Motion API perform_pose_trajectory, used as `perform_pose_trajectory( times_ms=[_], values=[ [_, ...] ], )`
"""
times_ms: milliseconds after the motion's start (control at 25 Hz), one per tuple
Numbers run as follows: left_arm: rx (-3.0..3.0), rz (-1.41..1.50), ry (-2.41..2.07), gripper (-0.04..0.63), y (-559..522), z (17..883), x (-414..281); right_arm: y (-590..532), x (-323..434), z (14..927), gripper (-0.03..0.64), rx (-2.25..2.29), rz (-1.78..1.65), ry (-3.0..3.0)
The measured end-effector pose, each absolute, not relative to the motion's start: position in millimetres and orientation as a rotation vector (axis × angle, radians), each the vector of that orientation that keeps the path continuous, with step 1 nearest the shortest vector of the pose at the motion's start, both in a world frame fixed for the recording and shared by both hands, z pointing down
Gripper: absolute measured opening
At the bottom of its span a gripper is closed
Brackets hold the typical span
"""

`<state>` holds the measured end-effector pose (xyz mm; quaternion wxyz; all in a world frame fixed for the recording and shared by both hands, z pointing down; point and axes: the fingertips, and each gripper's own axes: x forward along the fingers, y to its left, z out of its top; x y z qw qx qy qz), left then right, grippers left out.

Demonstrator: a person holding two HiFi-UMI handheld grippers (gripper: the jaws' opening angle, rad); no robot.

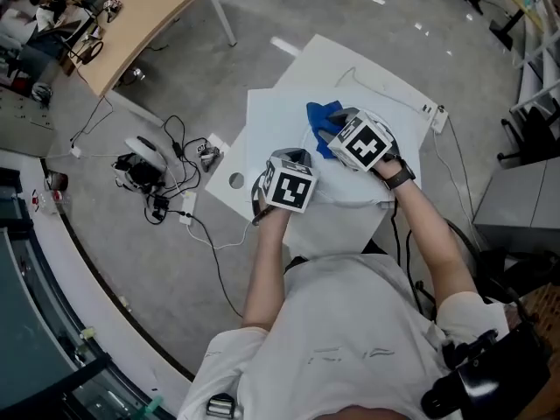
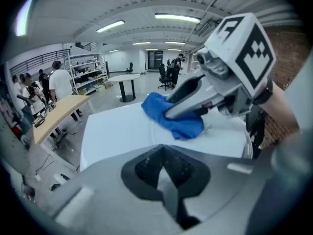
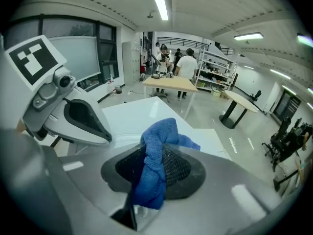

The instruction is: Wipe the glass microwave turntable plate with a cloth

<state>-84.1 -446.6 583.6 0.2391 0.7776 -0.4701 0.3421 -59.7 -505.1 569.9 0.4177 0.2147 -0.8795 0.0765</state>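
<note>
Though marker cubes [image 1: 290, 187] hide the jaws from above, gripper views show right gripper [image 3: 155, 166] clamped on cloth [image 3: 164, 131], left gripper [image 2: 165, 168] closed on plate [image 2: 217, 143] edge, over a white table [image 1: 262, 121]

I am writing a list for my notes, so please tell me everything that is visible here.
Cloth: one, blue, on the plate, in the right tool.
Glass plate: one, clear, on the white table.
White table: two tops, white, centre.
Wooden table: one, tan, far left.
Cables: several, black and white, floor, left.
People: several, far background.
Left tool: one, grey, shut, apparently on the plate's near rim.
Right tool: one, grey, shut on the cloth.
</note>
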Motion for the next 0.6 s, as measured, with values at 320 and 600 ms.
perform_pose_trajectory(
  times_ms=[320,600],
  values=[
    [2.114,0.965,-1.317,-0.002,-446.8,581.8,-89.0,-529.1,31.5,564.8,0.107,0.696,0.218,-2.135],
    [2.124,1.006,-1.327,-0.002,-446.8,583.9,-89.7,-487.4,100.7,563.4,0.107,0.705,0.214,-2.059]
  ],
)
